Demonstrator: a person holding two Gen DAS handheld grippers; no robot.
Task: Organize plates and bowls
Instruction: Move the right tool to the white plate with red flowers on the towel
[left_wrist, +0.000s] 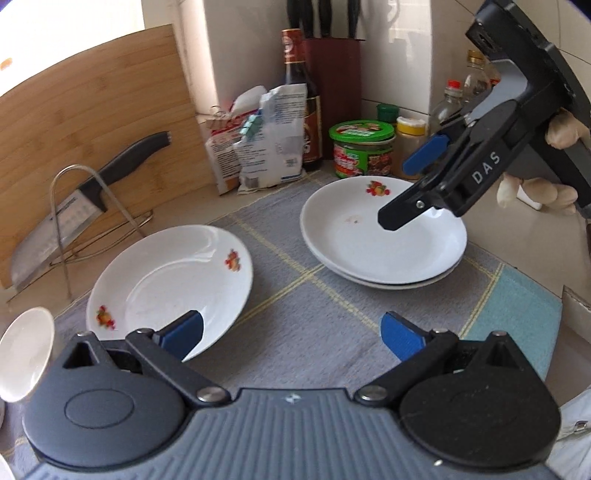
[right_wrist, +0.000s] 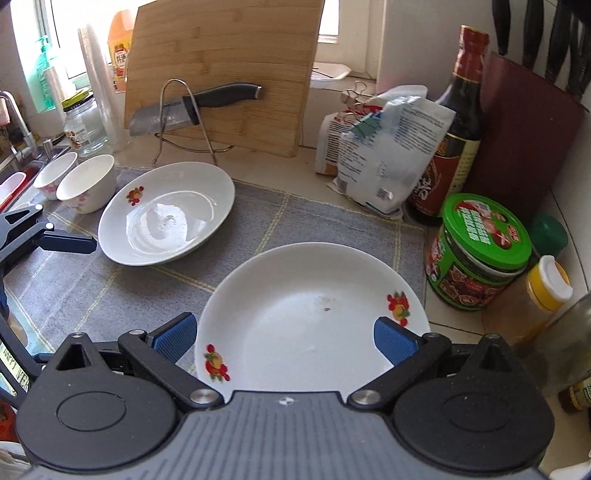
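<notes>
Both the left gripper (left_wrist: 291, 338) and right gripper (right_wrist: 284, 338) are seen wide open, nothing held. Two stacked plates (right_wrist: 306, 317) lie lower centre; a single plate (right_wrist: 166, 214) lies upper left on the grey mat (right_wrist: 295, 221).

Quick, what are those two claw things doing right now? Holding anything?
Left gripper: open, holding nothing, near the single plate.
Right gripper: open, holding nothing, over the stacked plates.

Location: a home kitchen. Evidence: a bamboo cutting board (right_wrist: 221, 74) leans at the back edge of the surface, a cleaver (right_wrist: 166, 114) sits in a wire rack, a knife block (left_wrist: 332, 85) and sauce bottle (right_wrist: 454, 129) occupy the back right corner, and a sink faucet (right_wrist: 14, 118) stands at the left edge.
</notes>
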